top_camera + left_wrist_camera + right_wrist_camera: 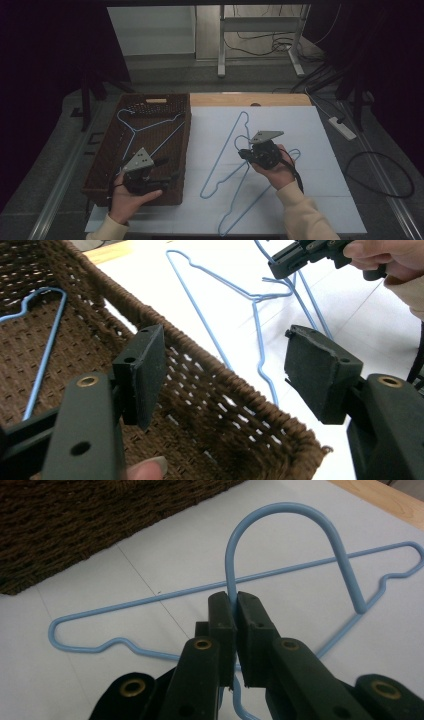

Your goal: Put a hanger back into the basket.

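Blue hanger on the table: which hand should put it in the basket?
Right. The right gripper is shut on the blue hanger's hook; the left gripper is open over the basket.

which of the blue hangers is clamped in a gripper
The hanger whose hook neck the right gripper has shut on, above the white mat. The second hanger lies loose on that mat; the third lies in the basket.

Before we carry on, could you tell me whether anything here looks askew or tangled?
Two blue hangers lie crossed over each other on the white sheet; nothing looks damaged. A third hanger lies flat in the basket.
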Available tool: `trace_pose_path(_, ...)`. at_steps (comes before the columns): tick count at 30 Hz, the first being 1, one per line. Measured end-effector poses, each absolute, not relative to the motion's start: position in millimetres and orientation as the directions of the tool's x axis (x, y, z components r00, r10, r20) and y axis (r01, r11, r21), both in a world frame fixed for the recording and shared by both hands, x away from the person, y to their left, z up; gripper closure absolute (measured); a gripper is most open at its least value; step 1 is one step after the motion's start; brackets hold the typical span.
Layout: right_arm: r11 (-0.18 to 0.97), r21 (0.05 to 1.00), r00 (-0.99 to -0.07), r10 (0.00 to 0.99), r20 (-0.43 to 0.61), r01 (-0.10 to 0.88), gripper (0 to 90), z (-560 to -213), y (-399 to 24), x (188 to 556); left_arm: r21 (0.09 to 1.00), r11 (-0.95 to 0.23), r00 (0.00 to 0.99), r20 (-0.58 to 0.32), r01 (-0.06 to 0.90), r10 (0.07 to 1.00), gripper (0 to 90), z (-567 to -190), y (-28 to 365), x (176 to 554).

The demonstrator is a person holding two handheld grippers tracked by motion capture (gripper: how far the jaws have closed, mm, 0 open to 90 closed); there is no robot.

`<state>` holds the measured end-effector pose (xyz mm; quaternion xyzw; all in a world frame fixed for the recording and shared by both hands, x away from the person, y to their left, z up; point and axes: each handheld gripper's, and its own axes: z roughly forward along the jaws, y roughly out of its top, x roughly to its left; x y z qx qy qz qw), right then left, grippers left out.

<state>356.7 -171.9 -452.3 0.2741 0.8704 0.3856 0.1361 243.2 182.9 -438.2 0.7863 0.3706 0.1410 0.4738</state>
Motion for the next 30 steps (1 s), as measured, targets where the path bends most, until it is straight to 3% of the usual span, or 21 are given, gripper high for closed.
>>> trace_pose_path(30, 0.531, 0.77, -0.813, 0.582, -0.028, 0.354, 86.4, -447, -177, 351, 0.83, -0.343, 0.763, -0.144, 0.44, 0.63, 32.8, -438, 126, 255)
